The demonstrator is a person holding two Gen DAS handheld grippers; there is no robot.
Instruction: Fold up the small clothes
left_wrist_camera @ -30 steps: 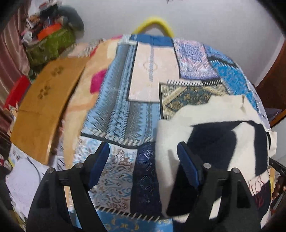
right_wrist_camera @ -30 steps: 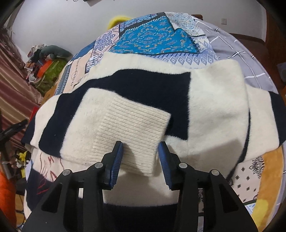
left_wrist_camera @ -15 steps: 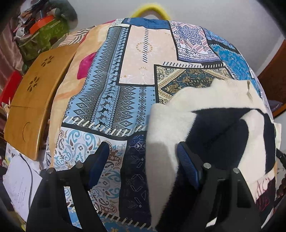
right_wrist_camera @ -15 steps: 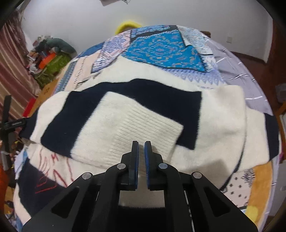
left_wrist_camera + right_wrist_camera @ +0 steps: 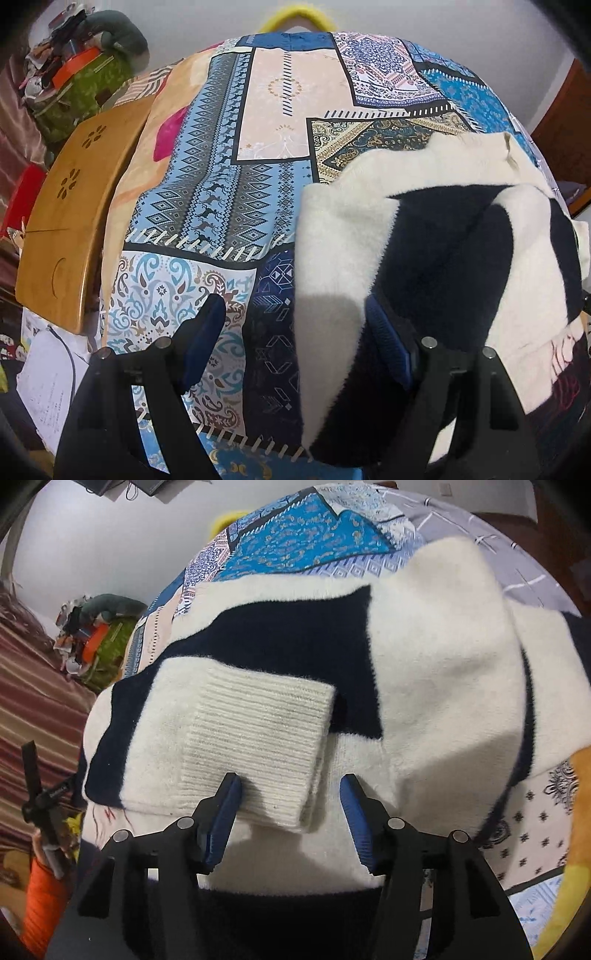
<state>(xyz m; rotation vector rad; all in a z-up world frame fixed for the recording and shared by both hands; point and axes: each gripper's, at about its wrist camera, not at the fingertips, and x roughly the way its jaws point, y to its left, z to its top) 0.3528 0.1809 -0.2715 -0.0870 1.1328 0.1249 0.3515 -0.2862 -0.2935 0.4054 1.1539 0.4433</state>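
Lying on the patchwork bedspread, the cream and navy sweater has its ribbed cuff folded across the body. The right gripper, pinched shut a moment ago, has just opened its jaws, so the sleeve seems released. The left gripper hangs wide open over the sweater's edge. A wooden lap desk and clutter stand beside the bed.

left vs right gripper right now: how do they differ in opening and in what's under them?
Left gripper stands wider than the right gripper, whose jaws have just been opening. The left straddles the sweater's side edge, one finger over the patchwork bedspread, the other over the knit; the right sits wholly over the sweater, around the folded ribbed cuff. Shared: blue pads, both open, neither pinching fabric.
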